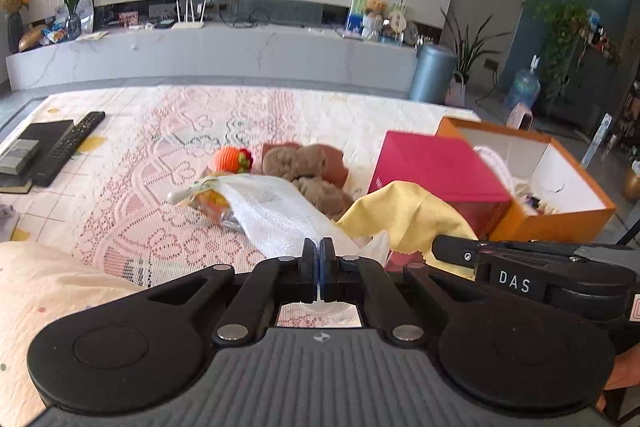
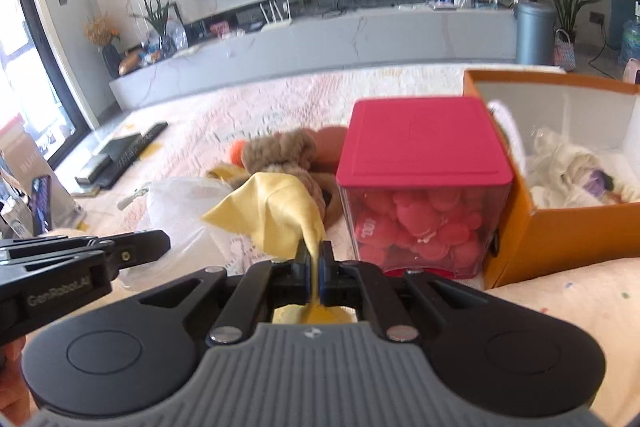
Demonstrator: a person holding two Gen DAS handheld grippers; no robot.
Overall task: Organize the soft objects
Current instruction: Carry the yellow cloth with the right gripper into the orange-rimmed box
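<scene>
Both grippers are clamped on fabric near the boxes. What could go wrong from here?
1. The right gripper pinches only a corner of the yellow cloth; it may slip out.
2. The white mesh bag in the left gripper could drag the orange knitted toy.
3. Either cloth could snag the pink-lidded box.

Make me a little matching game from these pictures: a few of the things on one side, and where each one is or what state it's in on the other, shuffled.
Things:
1. yellow cloth
2. white mesh bag
3. orange box
4. pink-lidded container

States:
a. open, with pale soft things inside
b. pinched in the left gripper
c. closed, full of pink plush
d. pinched in the right gripper

Pairs: 1-d, 2-b, 3-a, 4-c
</scene>
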